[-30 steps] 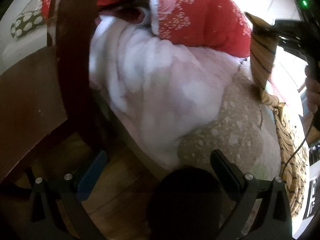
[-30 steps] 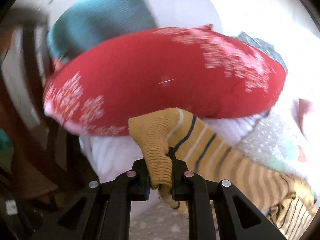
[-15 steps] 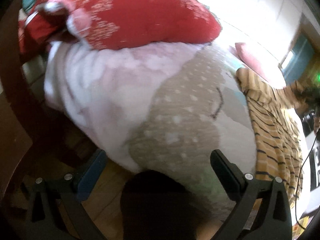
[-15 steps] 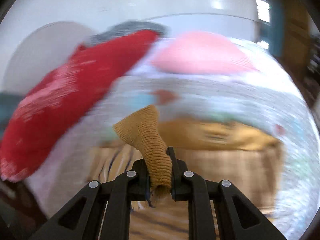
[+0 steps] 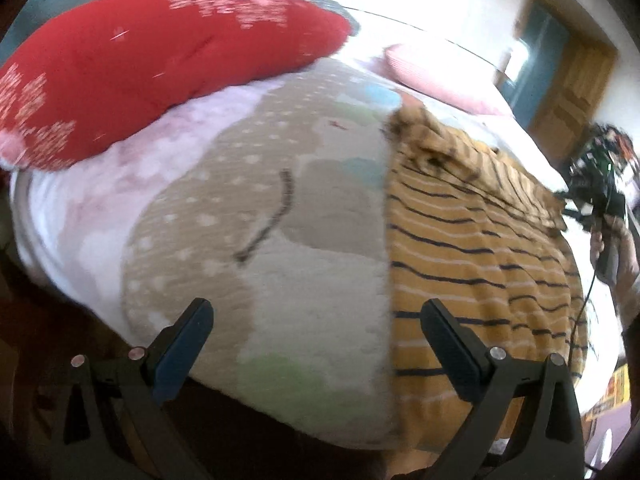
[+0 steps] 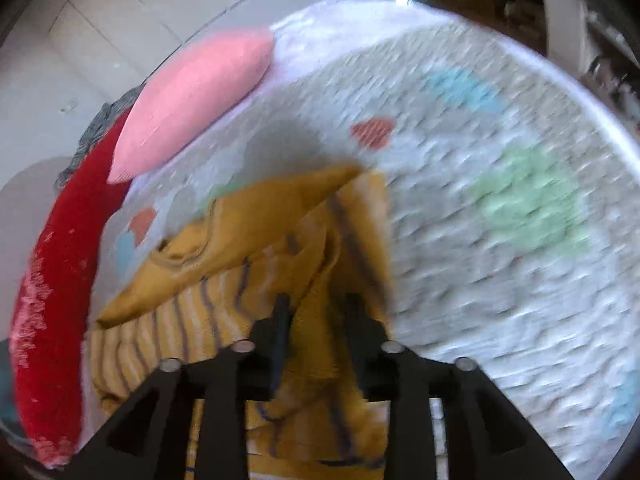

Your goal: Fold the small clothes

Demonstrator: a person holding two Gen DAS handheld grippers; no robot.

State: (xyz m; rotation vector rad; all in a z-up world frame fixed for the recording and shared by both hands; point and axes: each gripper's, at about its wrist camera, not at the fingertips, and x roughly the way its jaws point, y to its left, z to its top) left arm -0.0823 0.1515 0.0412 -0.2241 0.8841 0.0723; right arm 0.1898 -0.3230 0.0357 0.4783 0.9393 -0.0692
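At the far left of the left wrist view lies a plump red pillow (image 5: 160, 64) of smooth cloth with pale pink sprigs along its edges, resting on a fleecy blanket (image 5: 280, 216) whose nap is soft and pilled, patterned in beige with white dots, pale pink, green and blue patches. The left gripper (image 5: 316, 336) hangs over the blanket's near edge with its tongs spread wide, nothing between them; one finger has a blue pad. To the right of it, the task's thing, a mustard knit garment (image 5: 472, 248) with thin navy and white stripes, lies spread on the blanket, rumpled into ridges at its far end. Behind it sits a pink pillow (image 5: 436, 76), and at the far right a hand grips the black right-hand tool.

In the right wrist view the red pillow (image 6: 60, 280) curves down the left edge, the ribbed pink pillow (image 6: 192, 100) just beside it. The garment (image 6: 248, 248) lies crumpled mid-frame, a plain mustard fold over the striped part. The right gripper (image 6: 316, 320) has just been opening; its tongs stand narrowly apart with a fold of the knit between them, and whether they press it I cannot tell through the blur. Right of that the blanket (image 6: 500, 240) is bare and nubbly
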